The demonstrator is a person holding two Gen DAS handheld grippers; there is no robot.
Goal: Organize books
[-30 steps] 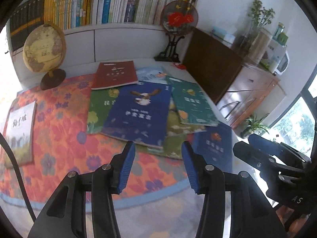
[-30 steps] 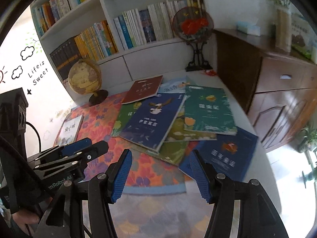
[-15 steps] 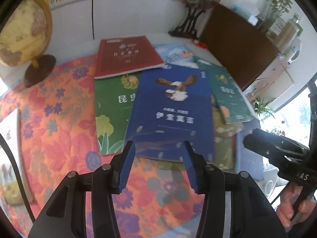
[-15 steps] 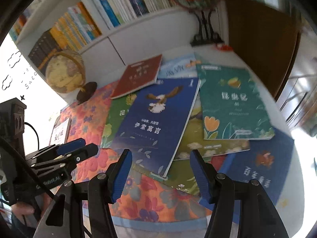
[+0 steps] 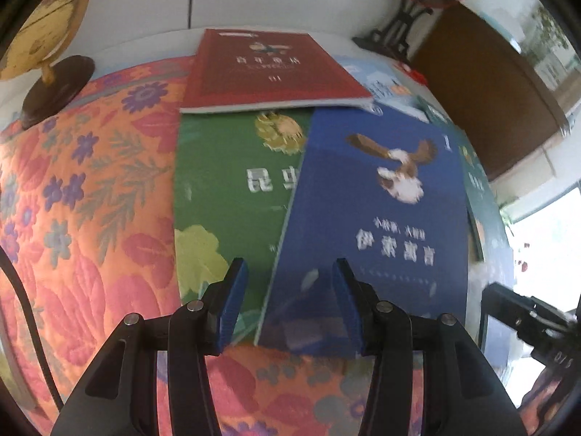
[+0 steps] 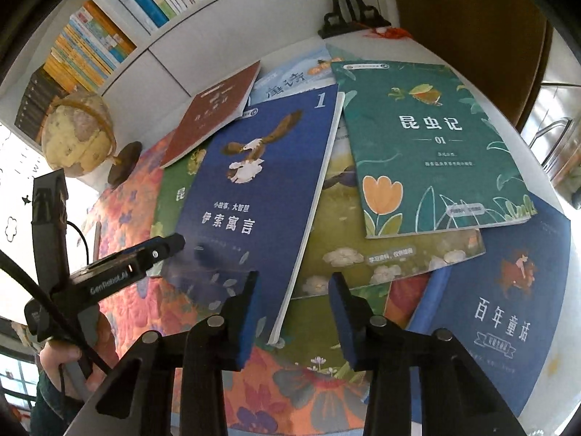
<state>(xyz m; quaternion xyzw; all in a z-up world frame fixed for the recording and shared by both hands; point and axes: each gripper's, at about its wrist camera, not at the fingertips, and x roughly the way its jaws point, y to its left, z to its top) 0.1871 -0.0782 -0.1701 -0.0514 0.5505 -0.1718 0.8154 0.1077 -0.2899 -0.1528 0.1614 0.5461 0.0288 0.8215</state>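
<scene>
The dark-blue paperback with an eagle cover (image 6: 254, 196) lies atop overlapping books on the counter (image 6: 566, 254); left hand-held gripper (image 5: 287, 301) part-open, apparently empty, right hand-held gripper (image 6: 294, 312) closing, pads clear.

Tool (image 6: 292, 309) closing (over eagle book (image 6: 254, 196))

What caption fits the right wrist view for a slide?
Right claw, closing with nothing gripped yet, hovers at the near corner of the blue eagle book atop scattered books.

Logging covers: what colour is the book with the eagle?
Dark blue eagle book; clearest in the right wrist view.
</scene>
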